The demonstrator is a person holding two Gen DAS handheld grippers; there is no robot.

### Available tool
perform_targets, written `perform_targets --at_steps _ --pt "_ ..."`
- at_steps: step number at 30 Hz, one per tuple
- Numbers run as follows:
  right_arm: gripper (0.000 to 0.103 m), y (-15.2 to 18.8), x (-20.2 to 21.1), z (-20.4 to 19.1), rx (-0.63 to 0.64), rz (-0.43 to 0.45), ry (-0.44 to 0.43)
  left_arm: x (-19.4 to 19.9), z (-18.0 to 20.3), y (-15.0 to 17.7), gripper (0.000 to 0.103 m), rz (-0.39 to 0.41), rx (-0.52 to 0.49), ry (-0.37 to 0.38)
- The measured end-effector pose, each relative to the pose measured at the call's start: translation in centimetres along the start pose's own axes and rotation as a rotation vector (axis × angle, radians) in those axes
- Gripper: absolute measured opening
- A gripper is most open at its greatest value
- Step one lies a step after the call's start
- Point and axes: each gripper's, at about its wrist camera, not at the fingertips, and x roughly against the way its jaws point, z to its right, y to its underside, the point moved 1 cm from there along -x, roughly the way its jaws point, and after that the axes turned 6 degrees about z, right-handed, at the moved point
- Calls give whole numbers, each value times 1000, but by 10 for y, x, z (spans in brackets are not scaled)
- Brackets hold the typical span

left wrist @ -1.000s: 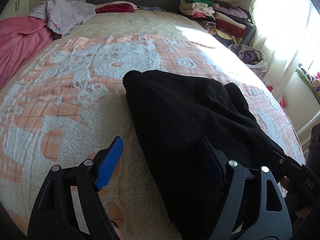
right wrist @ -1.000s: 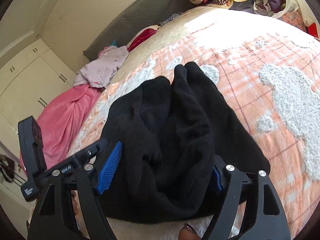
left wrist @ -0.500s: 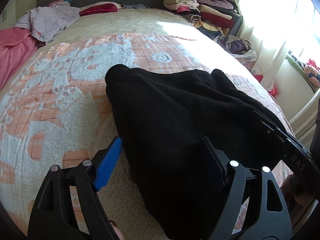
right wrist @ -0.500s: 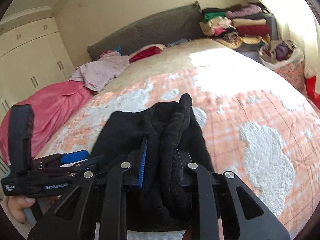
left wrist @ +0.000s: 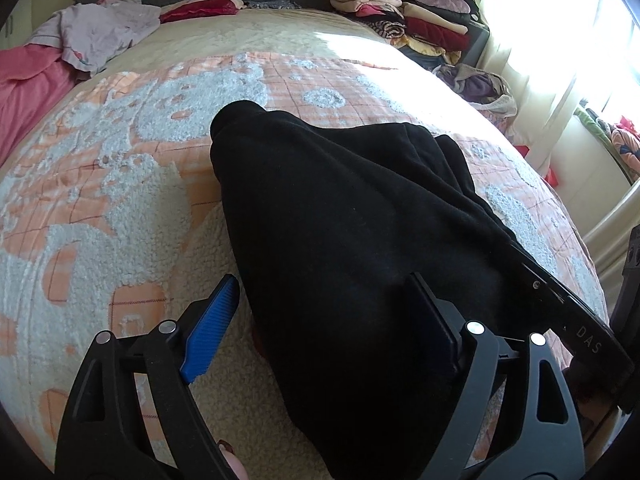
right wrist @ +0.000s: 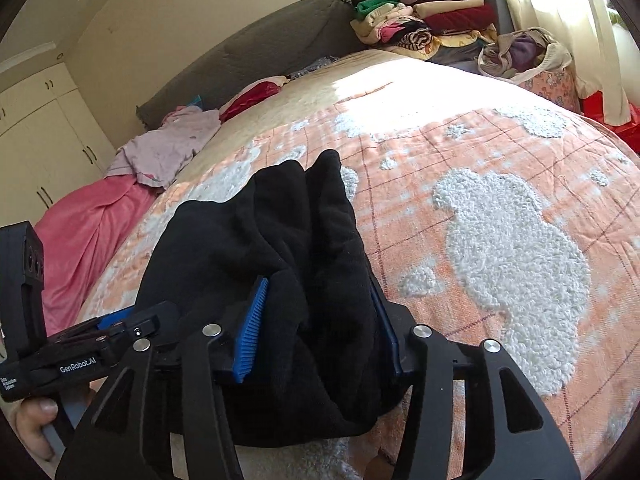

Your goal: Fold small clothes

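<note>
A black fleece garment (left wrist: 344, 216) lies bunched on the orange and white bedspread (left wrist: 120, 184). My left gripper (left wrist: 320, 320) is open, its jaws wide apart, with the garment's near end lying between the fingers and over the right one. In the right wrist view my right gripper (right wrist: 316, 324) is shut on a thick fold of the black garment (right wrist: 256, 232) at its near edge. The left gripper's body (right wrist: 60, 360) shows at the lower left of that view, and the right gripper's finger (left wrist: 576, 320) at the right of the left wrist view.
A pink blanket (right wrist: 80, 236) and a lilac garment (right wrist: 168, 148) lie at the bed's far left. Stacked folded clothes (right wrist: 424, 16) and a laundry bag (right wrist: 524, 52) stand beyond the bed's far right. A grey headboard cushion (right wrist: 260, 44) and white wardrobe (right wrist: 40, 128) lie behind.
My right gripper closed from wide open onto a fold of the black garment, then eased wider around it. My left gripper stayed open and shifted slightly over the garment.
</note>
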Motion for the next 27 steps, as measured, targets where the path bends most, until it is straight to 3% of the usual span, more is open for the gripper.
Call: perform_targets --at_steps 1,11,27 --pt "59 0 0 -1 16 5 16 1 1 0 77 0 -1 0" --pt "69 4 -2 5 13 -1 61 4 -1 3 77 -2 -3 6" --pt "73 0 32 16 -60 21 -36 31 -15 23 79 8 57 68"
